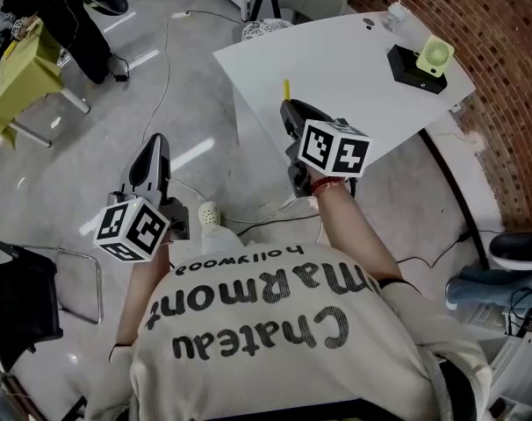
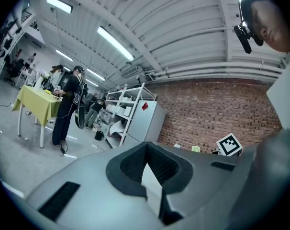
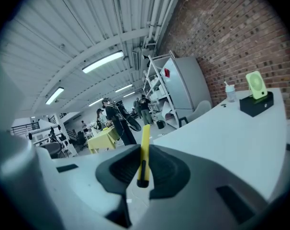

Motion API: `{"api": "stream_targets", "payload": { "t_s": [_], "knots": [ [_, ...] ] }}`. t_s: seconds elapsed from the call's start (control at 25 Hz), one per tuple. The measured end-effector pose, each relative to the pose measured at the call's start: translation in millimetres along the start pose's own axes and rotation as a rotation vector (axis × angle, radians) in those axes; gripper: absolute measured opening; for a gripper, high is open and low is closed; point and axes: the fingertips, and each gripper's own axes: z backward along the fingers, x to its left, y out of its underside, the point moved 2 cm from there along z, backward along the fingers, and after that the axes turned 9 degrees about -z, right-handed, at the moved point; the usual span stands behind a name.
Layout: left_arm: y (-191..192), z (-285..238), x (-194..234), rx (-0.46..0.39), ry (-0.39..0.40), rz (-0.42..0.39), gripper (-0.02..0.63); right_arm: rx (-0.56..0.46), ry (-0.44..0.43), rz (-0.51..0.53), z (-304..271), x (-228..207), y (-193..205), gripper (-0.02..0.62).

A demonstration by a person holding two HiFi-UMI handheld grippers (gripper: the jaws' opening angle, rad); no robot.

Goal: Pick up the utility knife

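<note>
**Utility knife in your right gripper, over the near edge of the white table**

Your right gripper (image 1: 292, 112) is clamped on the dark butt end of the yellow utility knife (image 3: 145, 152). The knife's long axis runs on from the jaws, so its yellow body juts forward past the fingertips and points across the white table (image 1: 354, 55), apparently clear of the top. Your left gripper (image 1: 156, 147) hangs well apart, out over the floor, with its jaws a narrow gap apart and nothing between them. The right hand alone carries the knife, and the pick-up looks all but done.
</note>
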Motion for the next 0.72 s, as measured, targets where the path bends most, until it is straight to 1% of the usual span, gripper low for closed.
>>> {"api": "stream_targets", "payload": {
  "t_s": [0.24, 0.4, 0.72],
  "knots": [
    [-3.1, 12.0, -14.1, -0.018, -0.011, -0.012, 0.000, -0.031, -0.050, 0.014, 18.0, 12.5, -8.2, 0.057],
    [-5.6, 19.2, -18.5, -0.025, -0.017, -0.016, 0.000, -0.048, -0.064, 0.024, 28.2, 21.6, -13.2, 0.058],
    [-6.5, 35.7, -28.5, -0.038, -0.054, -0.039, 0.000, -0.087, -0.107, 0.036, 44.8, 32.6, -11.5, 0.058]
  ]
}}
